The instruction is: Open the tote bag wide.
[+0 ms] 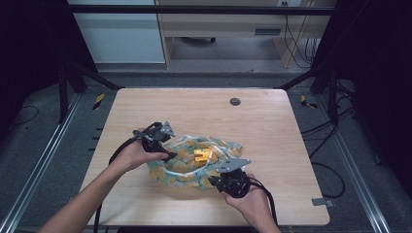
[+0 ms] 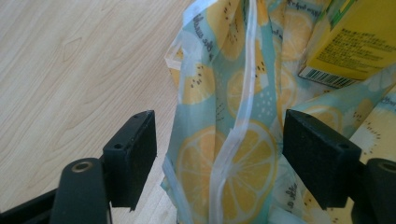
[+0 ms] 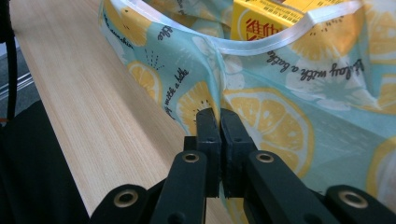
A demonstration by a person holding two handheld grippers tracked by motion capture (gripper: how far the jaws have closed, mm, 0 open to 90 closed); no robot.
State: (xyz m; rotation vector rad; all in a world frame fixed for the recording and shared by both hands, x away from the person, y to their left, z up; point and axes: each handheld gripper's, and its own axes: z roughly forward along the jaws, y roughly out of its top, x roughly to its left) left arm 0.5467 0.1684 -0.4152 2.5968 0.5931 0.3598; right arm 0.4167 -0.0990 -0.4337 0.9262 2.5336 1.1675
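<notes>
A pale blue bag (image 1: 180, 171) printed with lemon slices lies crumpled on the wooden table (image 1: 194, 107), and a yellow box (image 1: 202, 155) sits in its mouth. My left gripper (image 1: 169, 155) is at the bag's left edge. In the left gripper view it (image 2: 219, 154) stands open, with the bag's white-trimmed rim (image 2: 243, 154) between the jaws and the box (image 2: 355, 46) beyond. My right gripper (image 1: 214, 180) is at the bag's near right side. In the right gripper view it (image 3: 220, 121) is shut on a fold of the bag (image 3: 303, 93), with the box (image 3: 266, 18) behind.
A round grey grommet (image 1: 235, 101) is set in the far part of the table. A small metal clip (image 1: 323, 201) sits at the near right edge. Bare wood surrounds the bag. Dark frame posts and cables flank the table.
</notes>
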